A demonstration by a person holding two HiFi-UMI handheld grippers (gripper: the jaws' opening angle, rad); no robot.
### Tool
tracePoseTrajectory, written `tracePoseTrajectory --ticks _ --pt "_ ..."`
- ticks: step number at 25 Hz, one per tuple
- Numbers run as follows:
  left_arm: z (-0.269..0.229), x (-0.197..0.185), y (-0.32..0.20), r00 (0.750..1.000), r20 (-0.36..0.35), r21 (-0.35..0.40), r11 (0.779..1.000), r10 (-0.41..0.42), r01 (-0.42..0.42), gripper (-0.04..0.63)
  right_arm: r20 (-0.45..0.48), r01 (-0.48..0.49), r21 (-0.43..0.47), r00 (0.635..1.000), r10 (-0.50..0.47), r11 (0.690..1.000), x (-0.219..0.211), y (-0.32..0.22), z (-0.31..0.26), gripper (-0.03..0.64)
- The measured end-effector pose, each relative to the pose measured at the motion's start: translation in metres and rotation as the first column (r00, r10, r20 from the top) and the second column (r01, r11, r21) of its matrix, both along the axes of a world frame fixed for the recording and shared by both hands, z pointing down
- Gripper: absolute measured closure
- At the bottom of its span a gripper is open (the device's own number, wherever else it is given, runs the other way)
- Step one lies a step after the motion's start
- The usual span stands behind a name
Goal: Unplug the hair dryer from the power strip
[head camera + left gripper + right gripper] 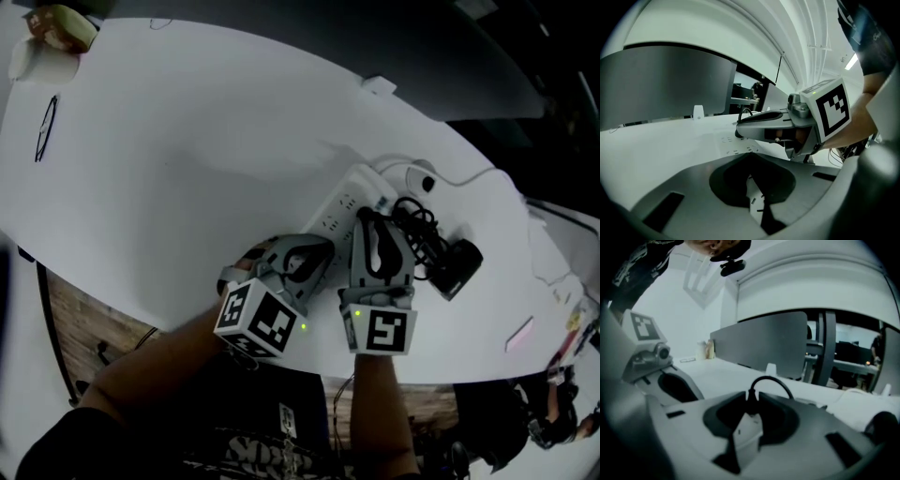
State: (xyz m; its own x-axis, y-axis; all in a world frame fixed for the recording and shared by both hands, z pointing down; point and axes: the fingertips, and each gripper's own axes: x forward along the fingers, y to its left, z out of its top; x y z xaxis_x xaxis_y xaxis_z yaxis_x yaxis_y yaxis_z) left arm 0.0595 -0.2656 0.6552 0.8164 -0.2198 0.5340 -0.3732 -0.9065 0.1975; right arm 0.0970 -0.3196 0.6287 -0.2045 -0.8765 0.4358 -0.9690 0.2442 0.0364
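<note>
"Two grippers, both at the white power strip (339, 204) on the table (187, 169)?"

"Yes. From the head view they lie side by side over it, the left gripper (323, 248) at its near end and the right gripper (366, 220) further along."

"What has the right one got?"

"Its own view shows a black plug (751, 405) squeezed between the jaw tips. The cord (773, 379) arches up and off to the right. Whether the prongs sit in a socket I can't make out."

"And the left?"

"Jaw tips together, nothing pinched. The strip's white top shows through the hollow behind them, and sockets (727, 139) lie just ahead."

"And the hair dryer (457, 265)?"

"Black, lying on the table just right of the strip, past the right gripper, with its cord bunched between the two."
</note>
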Motion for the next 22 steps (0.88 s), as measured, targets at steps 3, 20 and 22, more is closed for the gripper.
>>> tracePoseTrajectory --ticks 3,20,22 --pt "0.002 0.001 0.001 1.000 0.027 0.032 0.999 0.002 -0.003 0.569 0.048 -0.017 -0.001 0.999 0.017 1.000 0.003 0.002 0.000 0.514" --pt "-0.064 -0.014 -0.013 0.981 -0.140 0.091 0.985 -0.133 0.146 0.569 0.139 -0.008 -0.096 0.990 0.021 0.995 0.013 0.062 -0.022 0.505" --pt "-0.094 -0.025 -0.010 0.965 -0.205 0.102 0.977 -0.161 0.185 0.569 0.122 0.013 -0.073 0.992 -0.004 0.997 0.013 0.079 -0.048 0.508"
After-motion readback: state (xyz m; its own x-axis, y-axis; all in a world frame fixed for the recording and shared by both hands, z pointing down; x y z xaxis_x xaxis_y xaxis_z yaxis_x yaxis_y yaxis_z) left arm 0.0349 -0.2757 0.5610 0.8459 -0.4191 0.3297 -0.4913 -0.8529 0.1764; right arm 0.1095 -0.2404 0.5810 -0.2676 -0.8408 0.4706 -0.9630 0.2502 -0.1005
